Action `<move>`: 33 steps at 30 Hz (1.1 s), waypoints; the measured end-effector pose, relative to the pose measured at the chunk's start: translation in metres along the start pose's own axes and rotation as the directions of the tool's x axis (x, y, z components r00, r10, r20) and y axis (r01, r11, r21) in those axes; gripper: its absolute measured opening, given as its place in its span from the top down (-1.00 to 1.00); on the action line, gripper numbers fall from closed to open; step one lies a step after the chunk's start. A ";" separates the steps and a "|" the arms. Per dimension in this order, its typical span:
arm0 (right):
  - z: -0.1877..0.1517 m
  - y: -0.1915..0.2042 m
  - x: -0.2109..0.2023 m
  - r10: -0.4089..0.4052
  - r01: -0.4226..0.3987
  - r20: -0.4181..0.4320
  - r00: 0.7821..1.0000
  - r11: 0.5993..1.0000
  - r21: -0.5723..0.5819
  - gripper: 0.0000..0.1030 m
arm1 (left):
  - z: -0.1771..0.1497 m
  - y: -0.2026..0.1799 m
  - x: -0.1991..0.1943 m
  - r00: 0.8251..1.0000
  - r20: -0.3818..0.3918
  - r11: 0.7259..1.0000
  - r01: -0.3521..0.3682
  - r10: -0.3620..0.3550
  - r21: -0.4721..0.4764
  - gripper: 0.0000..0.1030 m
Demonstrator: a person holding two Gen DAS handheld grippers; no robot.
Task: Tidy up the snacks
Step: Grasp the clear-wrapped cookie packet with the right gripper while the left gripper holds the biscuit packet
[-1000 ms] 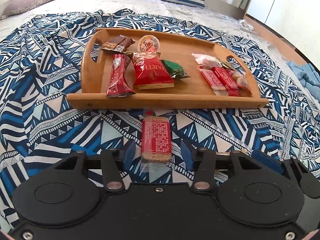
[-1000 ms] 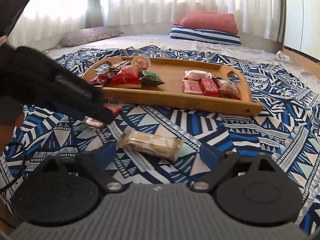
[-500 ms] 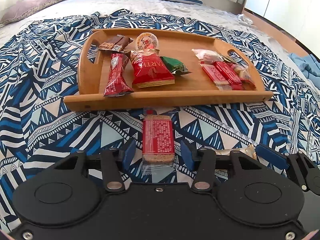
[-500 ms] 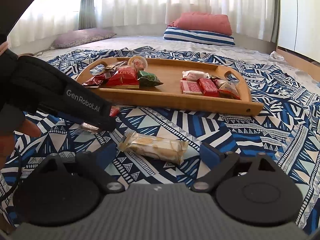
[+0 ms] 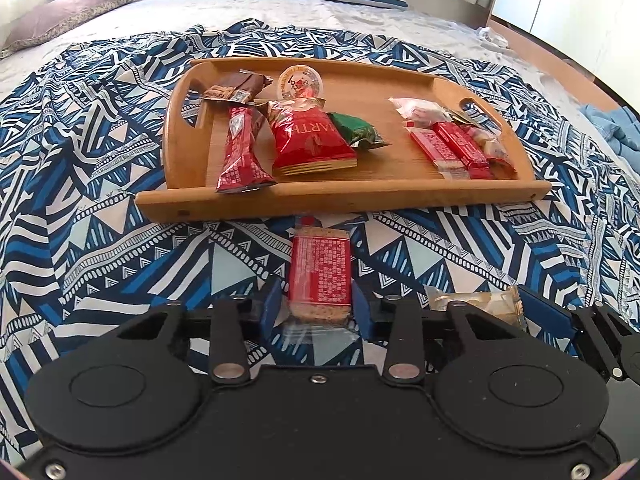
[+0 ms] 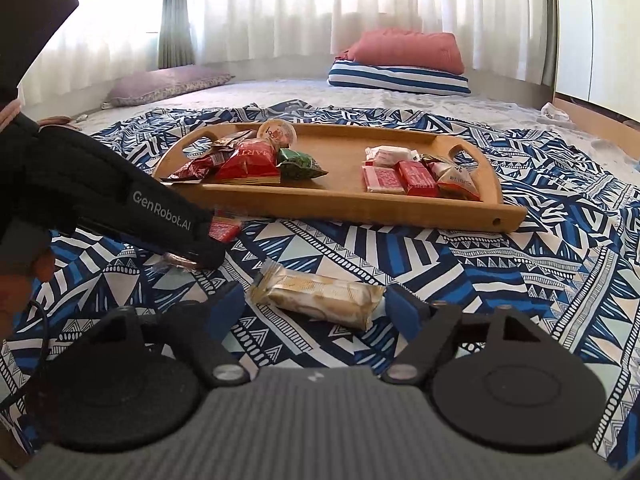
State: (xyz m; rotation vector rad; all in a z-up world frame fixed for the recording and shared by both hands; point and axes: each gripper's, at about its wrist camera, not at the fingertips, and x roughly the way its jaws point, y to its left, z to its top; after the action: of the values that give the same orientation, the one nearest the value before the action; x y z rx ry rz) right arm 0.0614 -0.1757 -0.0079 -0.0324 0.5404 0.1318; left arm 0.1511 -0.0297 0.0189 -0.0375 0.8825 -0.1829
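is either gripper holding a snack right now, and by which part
The left gripper has just closed on the red-wrapped cracker bar's near end. The right gripper, closing, straddles the beige-wrapped wafer without touching it.

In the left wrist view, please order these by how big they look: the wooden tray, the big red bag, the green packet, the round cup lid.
1. wooden tray
2. big red bag
3. green packet and round cup lid: they look alike, and the lid is farther from the camera, so I do not rank them.

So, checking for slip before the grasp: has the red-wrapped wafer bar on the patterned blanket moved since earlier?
No. The red-wrapped wafer bar lies equally near the wooden tray.
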 end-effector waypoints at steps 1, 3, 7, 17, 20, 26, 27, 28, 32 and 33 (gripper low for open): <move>0.000 0.000 0.000 0.001 -0.001 0.001 1.000 1.000 0.001 -0.60 | 0.000 0.000 0.000 1.000 0.000 1.000 -0.002 0.002 -0.001 0.37; 0.000 0.000 0.000 0.003 -0.003 0.000 1.000 1.000 0.004 -0.56 | 0.000 0.002 -0.001 1.000 0.000 1.000 0.004 -0.004 -0.008 0.37; 0.000 -0.001 0.001 0.006 -0.006 -0.001 1.000 1.000 0.005 -0.50 | 0.000 0.004 -0.003 1.000 0.001 1.000 0.010 -0.010 -0.020 0.38; 0.001 -0.003 -0.001 0.011 -0.011 -0.001 1.000 1.000 0.008 -0.12 | -0.003 0.003 -0.018 0.999 0.040 1.000 0.010 -0.010 0.000 0.39; 0.001 -0.003 -0.003 0.012 -0.012 0.001 1.000 1.000 0.009 -0.01 | -0.002 0.002 -0.023 0.998 0.059 1.000 0.008 -0.009 0.016 0.39; 0.005 -0.008 -0.004 -0.008 0.009 -0.007 1.000 1.000 0.023 0.40 | 0.000 -0.001 -0.035 0.995 0.098 1.000 -0.001 -0.002 0.031 0.39; 0.005 -0.009 -0.004 -0.012 0.012 -0.007 1.000 1.000 0.026 0.40 | 0.000 -0.001 -0.036 0.994 0.105 0.999 -0.005 0.001 0.034 0.39; 0.005 -0.010 -0.004 -0.018 0.018 -0.007 1.000 0.999 0.026 0.40 | 0.001 -0.001 -0.038 0.994 0.110 0.999 -0.007 0.003 0.036 0.39; 0.006 -0.013 -0.007 -0.003 0.003 -0.011 1.000 1.000 0.021 -0.17 | 0.001 0.002 -0.039 0.994 0.110 1.000 -0.009 0.006 0.029 0.39; 0.007 -0.013 -0.008 0.007 -0.007 -0.009 1.000 1.000 0.021 -0.24 | 0.001 0.003 -0.039 0.994 0.110 1.000 -0.013 0.010 0.028 0.39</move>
State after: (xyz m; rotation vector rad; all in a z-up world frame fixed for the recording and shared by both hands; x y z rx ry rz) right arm 0.0602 -0.1893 0.0021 -0.0107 0.5514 0.1331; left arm 0.1281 -0.0201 0.0491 -0.0154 0.7696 -0.1814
